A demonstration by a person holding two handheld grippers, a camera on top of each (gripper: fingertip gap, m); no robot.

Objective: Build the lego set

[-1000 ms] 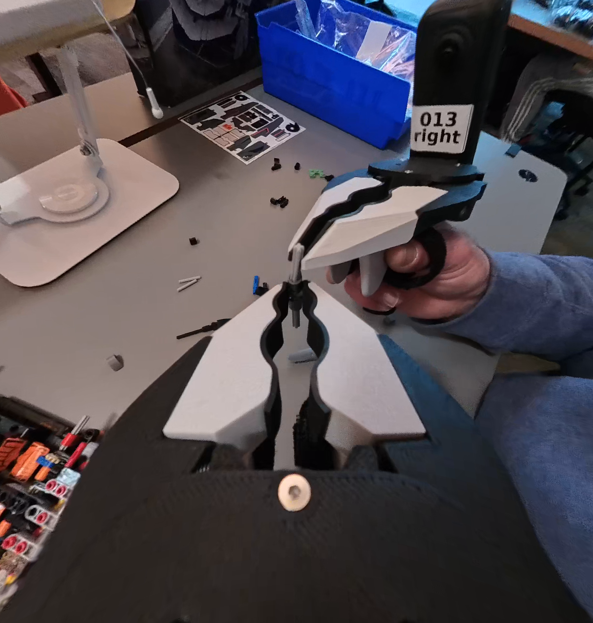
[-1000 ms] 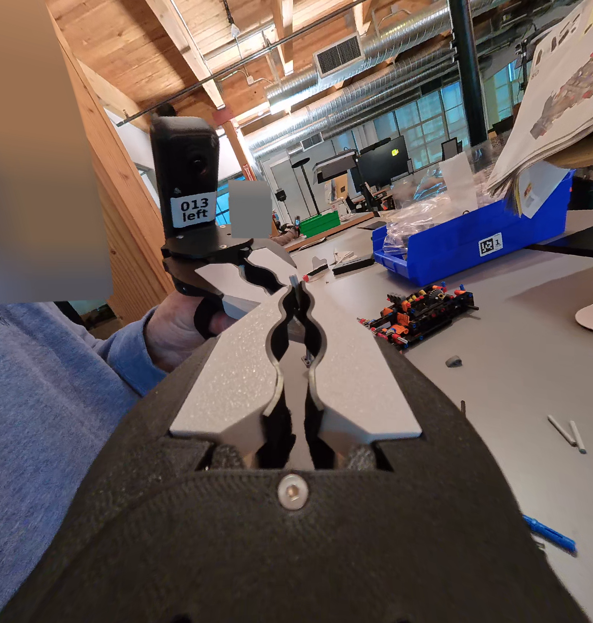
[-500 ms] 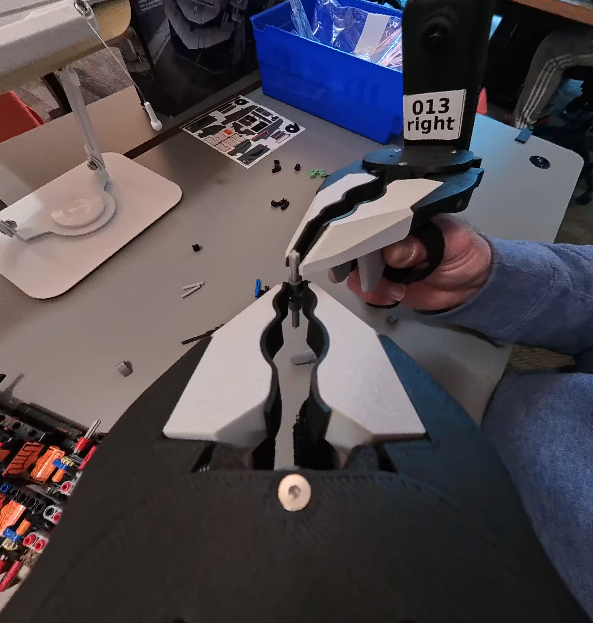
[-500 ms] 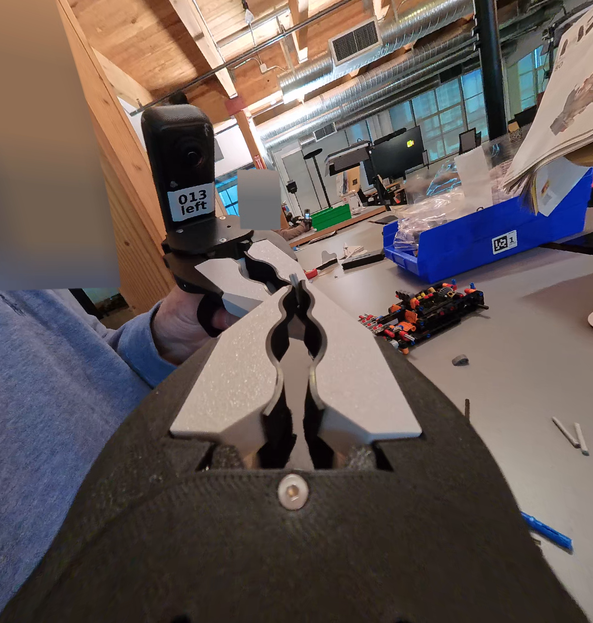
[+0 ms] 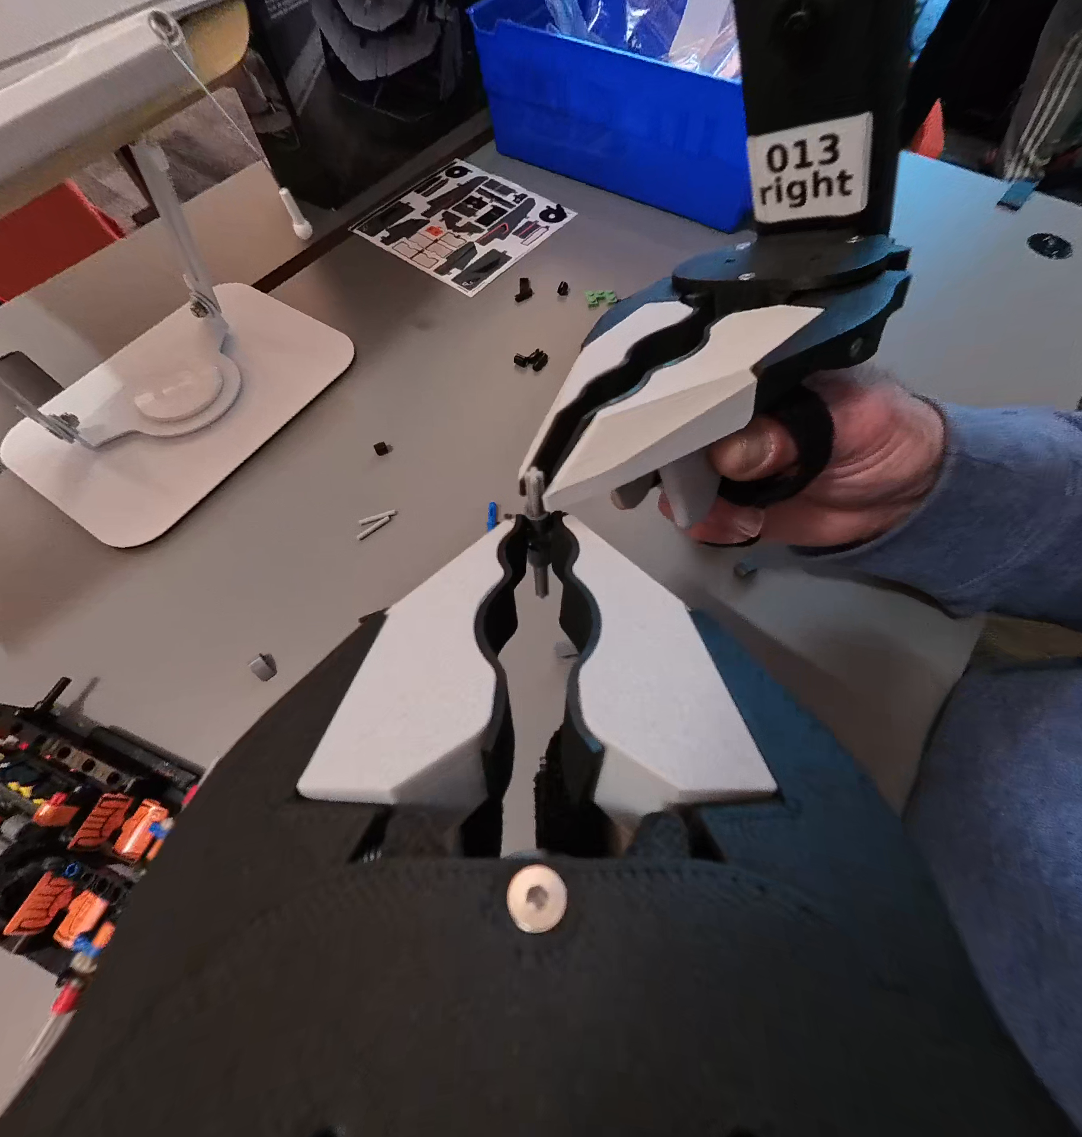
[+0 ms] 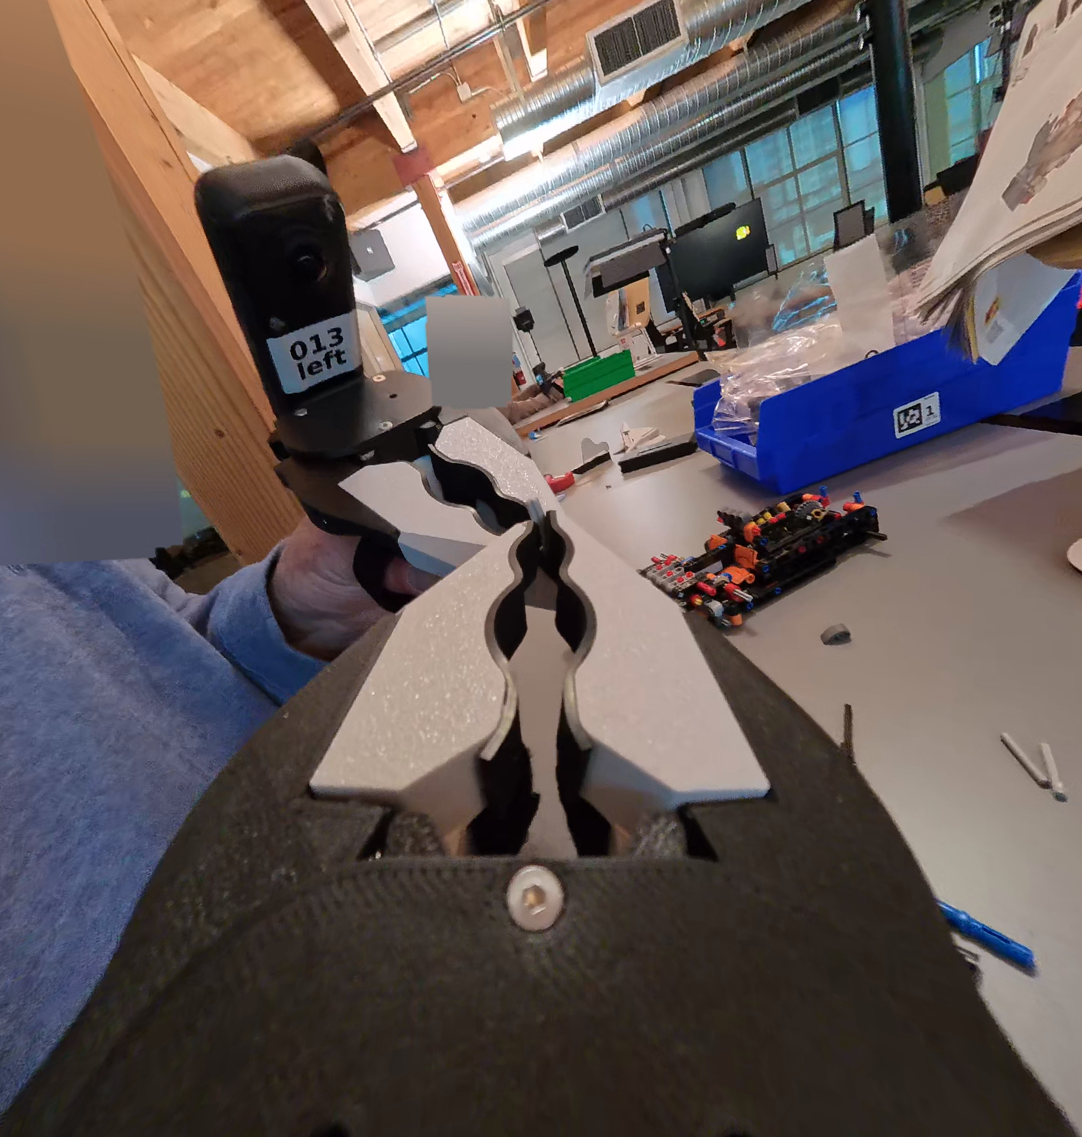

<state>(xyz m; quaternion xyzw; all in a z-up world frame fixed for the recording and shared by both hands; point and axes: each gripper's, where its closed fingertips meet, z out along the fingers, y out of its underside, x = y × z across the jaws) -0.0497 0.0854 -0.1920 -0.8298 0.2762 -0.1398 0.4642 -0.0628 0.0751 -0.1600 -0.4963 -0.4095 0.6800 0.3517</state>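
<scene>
Both tools meet tip to tip above the desk (image 5: 157, 615). The left tool (image 5: 538, 535) is pinching a small black piece on a grey rod (image 5: 539, 575); the right tool (image 5: 535, 486) is clamped on the rod's upper end. The part-built model (image 6: 766, 554) lies at 2 o'clock in the right wrist view.

Risks:
- Misalignment could bind the rod.
- Slight slip drops it among loose pieces (image 5: 529, 360).

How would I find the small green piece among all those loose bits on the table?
Start at the blue bin at the far edge of the grey table. Just in front of it lies a printed sticker sheet. Right of that sheet sits the green piece, the only green one among black bits.
</scene>
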